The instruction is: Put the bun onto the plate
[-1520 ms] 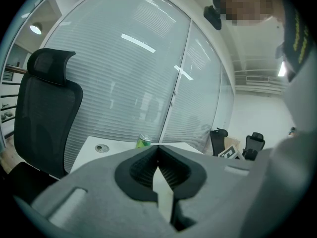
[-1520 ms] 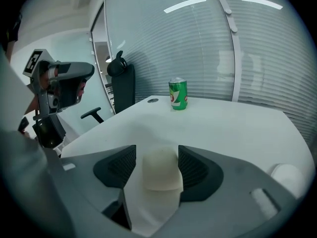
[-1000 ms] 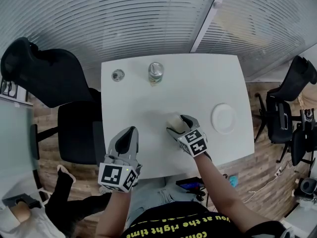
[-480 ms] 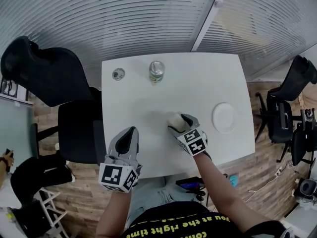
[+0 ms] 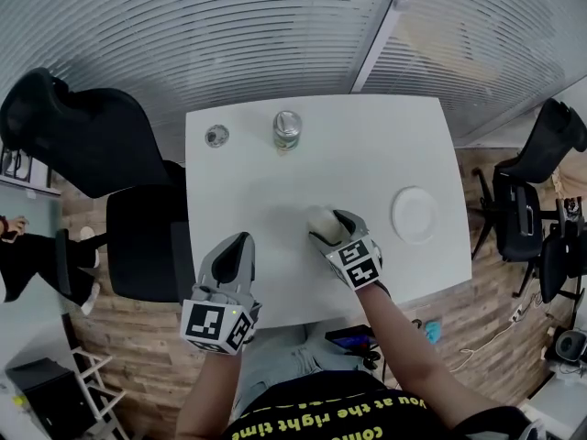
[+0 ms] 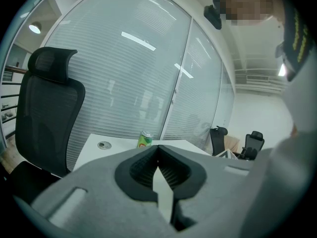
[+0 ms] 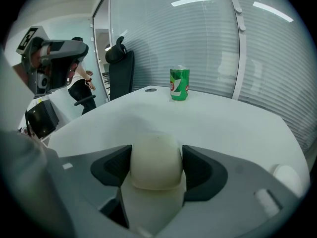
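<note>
as the bun [image 7: 154,163] looks soft and light, the right gripper [image 7: 156,158], its wide jaws just closing, presses its sides only gently.

— What carries the lot?
— One white bench [image 5: 367,154], squarish top, most of its surface bare.
— And what lies on it?
— I count four items. Far edge: one green can [image 5: 287,131], upright. Left of it and apart: one small round disc [image 5: 216,137], too small for me to identify. Right side: one white plate [image 5: 415,215], lying flat. Near the middle, toward my edge: one pale bun [image 5: 321,219], left of the plate and apart from it.
</note>
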